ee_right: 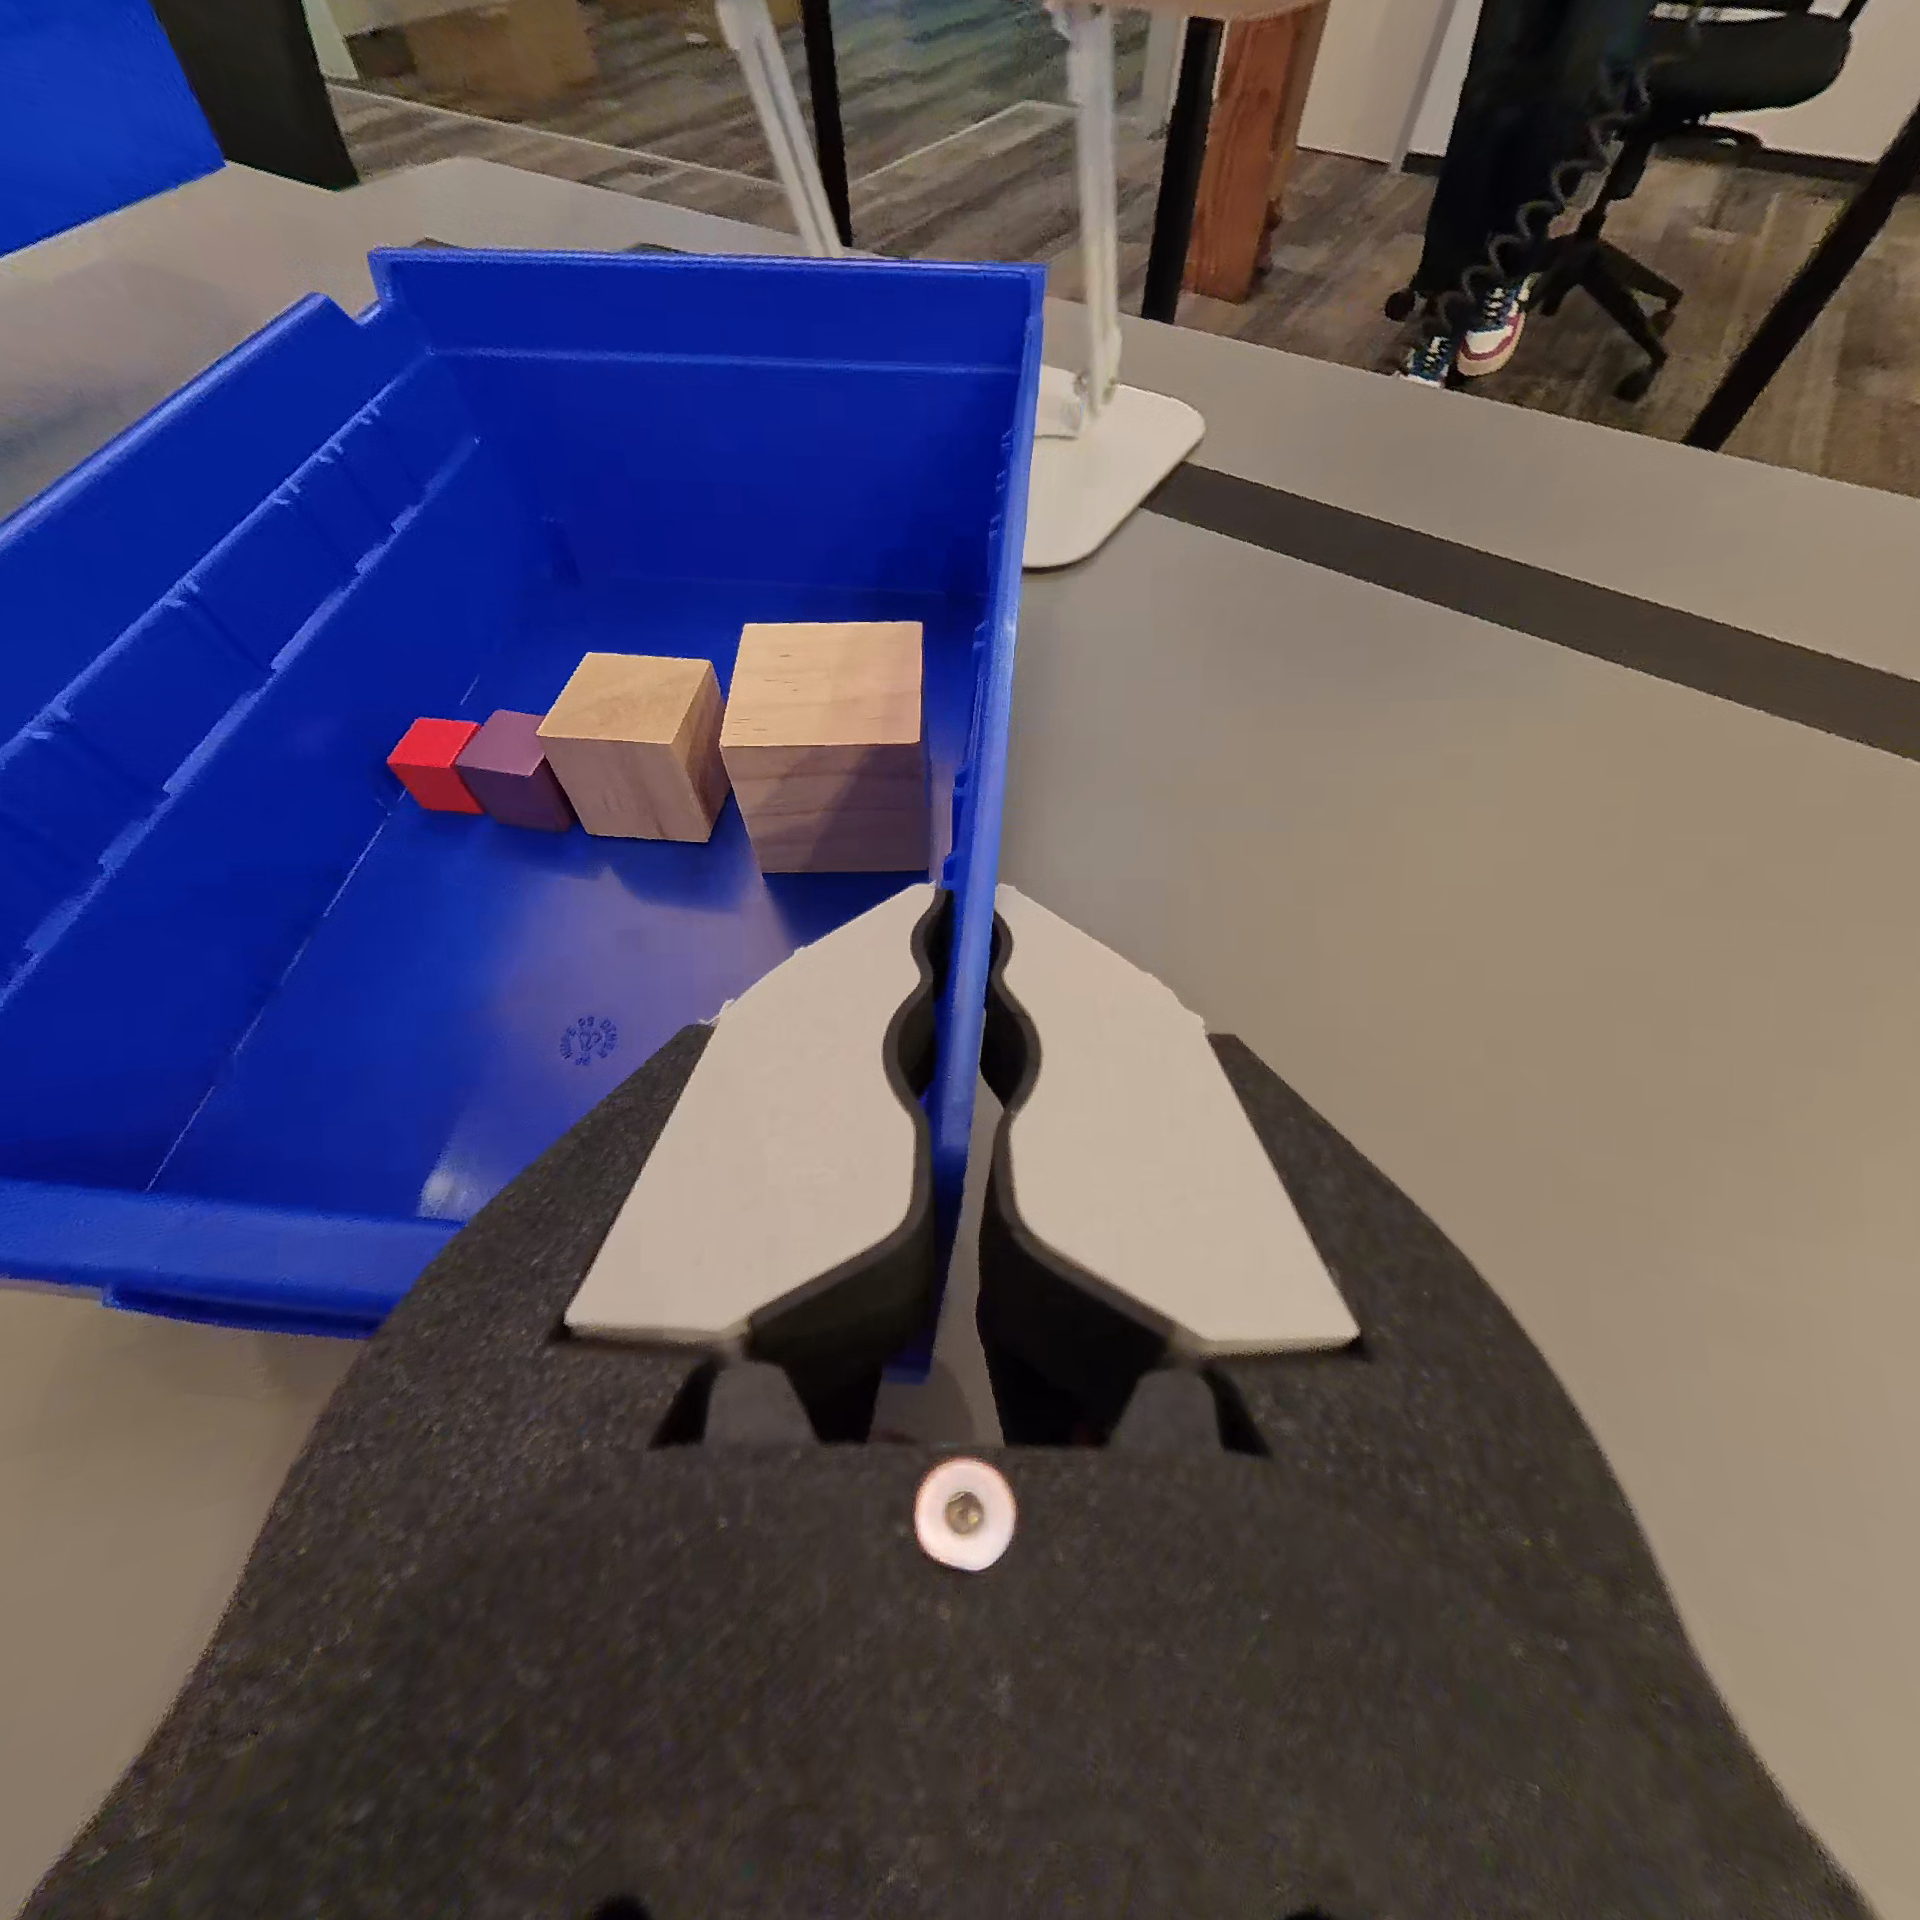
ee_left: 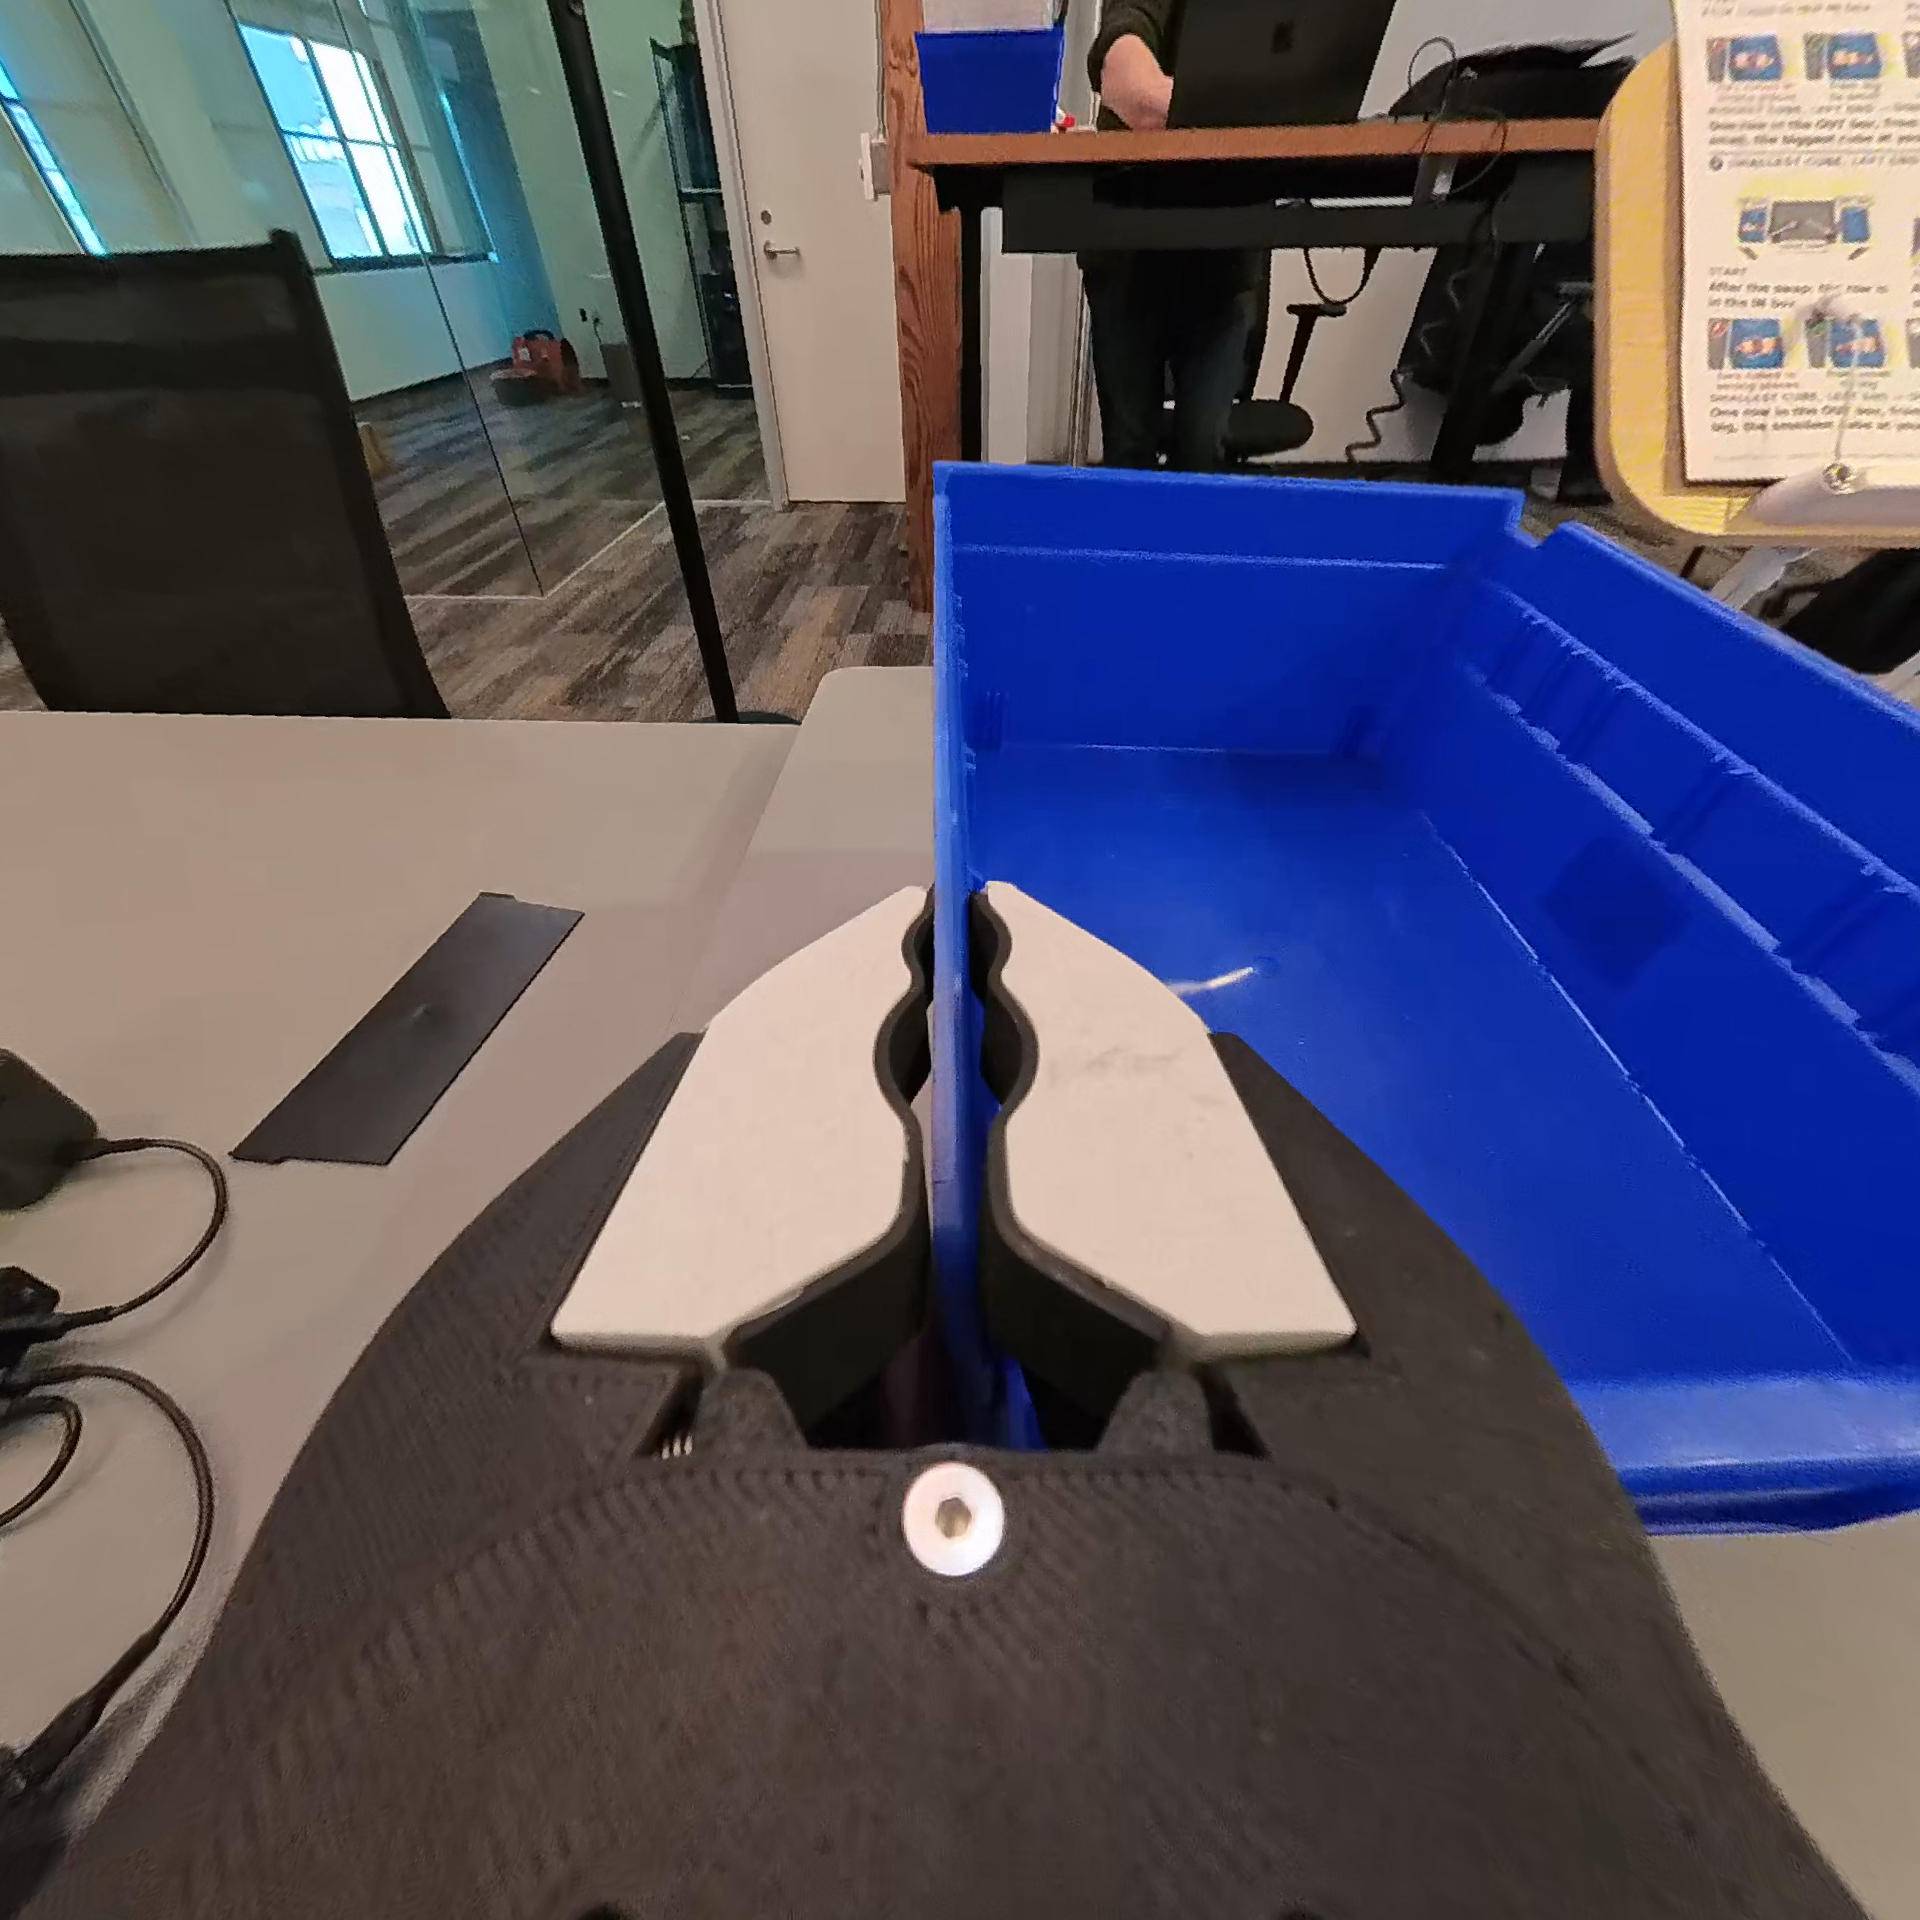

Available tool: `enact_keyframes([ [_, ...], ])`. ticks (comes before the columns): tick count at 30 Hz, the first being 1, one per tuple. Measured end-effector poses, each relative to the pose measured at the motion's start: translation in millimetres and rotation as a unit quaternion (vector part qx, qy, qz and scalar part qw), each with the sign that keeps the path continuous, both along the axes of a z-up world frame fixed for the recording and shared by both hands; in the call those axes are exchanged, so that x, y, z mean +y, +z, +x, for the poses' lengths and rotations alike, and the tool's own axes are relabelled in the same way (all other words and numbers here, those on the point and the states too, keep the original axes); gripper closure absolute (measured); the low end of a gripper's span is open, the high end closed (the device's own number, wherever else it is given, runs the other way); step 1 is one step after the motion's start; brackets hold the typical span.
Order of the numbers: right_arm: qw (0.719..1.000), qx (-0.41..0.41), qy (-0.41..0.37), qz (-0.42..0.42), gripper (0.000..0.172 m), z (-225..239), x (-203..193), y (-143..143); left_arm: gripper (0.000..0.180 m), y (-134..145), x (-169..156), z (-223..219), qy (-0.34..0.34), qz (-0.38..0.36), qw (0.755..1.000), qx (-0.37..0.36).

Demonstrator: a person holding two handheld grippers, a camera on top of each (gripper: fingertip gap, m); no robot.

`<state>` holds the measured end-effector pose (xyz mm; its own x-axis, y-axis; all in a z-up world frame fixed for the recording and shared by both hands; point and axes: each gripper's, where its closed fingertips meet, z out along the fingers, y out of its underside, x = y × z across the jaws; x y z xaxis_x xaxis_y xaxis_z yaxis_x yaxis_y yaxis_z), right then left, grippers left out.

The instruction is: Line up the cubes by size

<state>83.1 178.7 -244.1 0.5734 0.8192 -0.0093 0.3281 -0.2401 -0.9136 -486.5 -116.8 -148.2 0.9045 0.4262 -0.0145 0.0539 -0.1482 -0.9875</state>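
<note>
In the left wrist view my left gripper (ee_left: 954,904) is shut on the left side wall (ee_left: 951,727) of an empty blue bin (ee_left: 1351,935), one finger inside and one outside. In the right wrist view my right gripper (ee_right: 966,904) is shut on the right side wall (ee_right: 1013,623) of another blue bin (ee_right: 312,987). In that bin a row runs left to right: a small red cube (ee_right: 431,761), a purple cube (ee_right: 511,769), a medium wooden cube (ee_right: 636,746) and a large wooden cube (ee_right: 826,743). The large cube stands next to the gripped wall.
The bins stand on a grey table (ee_right: 1455,935). A white lamp base (ee_right: 1112,468) stands beyond the right bin. A black plate (ee_left: 410,1029) and cables (ee_left: 125,1247) lie left of the empty bin. An instruction sheet (ee_left: 1797,239) and a person at a desk (ee_left: 1174,260) are behind. Tip to tip, the grippers are about 65 centimeters apart.
</note>
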Motion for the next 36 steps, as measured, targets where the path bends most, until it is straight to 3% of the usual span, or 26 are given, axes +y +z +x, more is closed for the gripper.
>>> enact_keyframes([
  [11,0.999,0.020,0.040,0.002,0.169,-94,-14,0,0.177,21,-34,15,0.005,0.033,0.999,-0.001],
  [18,0.997,0.017,0.079,0.007,0.169,-149,-19,0,0.177,50,-47,29,-0.006,0.061,0.998,0.006],
  [21,0.997,0.027,0.074,0.019,0.139,-155,-17,3,0.177,62,-47,43,-0.020,0.069,0.997,0.011],
  [23,0.996,0.039,0.072,0.024,0.126,-150,-18,8,0.177,70,-45,56,-0.036,0.073,0.997,0.013],
  [27,0.996,0.048,0.065,0.044,0.125,-120,-22,24,0.177,84,-24,98,-0.090,0.092,0.992,0.004],
  [33,0.996,0.061,0.024,0.066,0.130,-42,-28,44,0.177,98,47,201,-0.231,0.099,0.968,-0.014],
  [36,0.996,0.069,-0.018,0.061,0.131,8,-25,48,0.176,90,89,267,-0.298,0.081,0.951,-0.011],
])
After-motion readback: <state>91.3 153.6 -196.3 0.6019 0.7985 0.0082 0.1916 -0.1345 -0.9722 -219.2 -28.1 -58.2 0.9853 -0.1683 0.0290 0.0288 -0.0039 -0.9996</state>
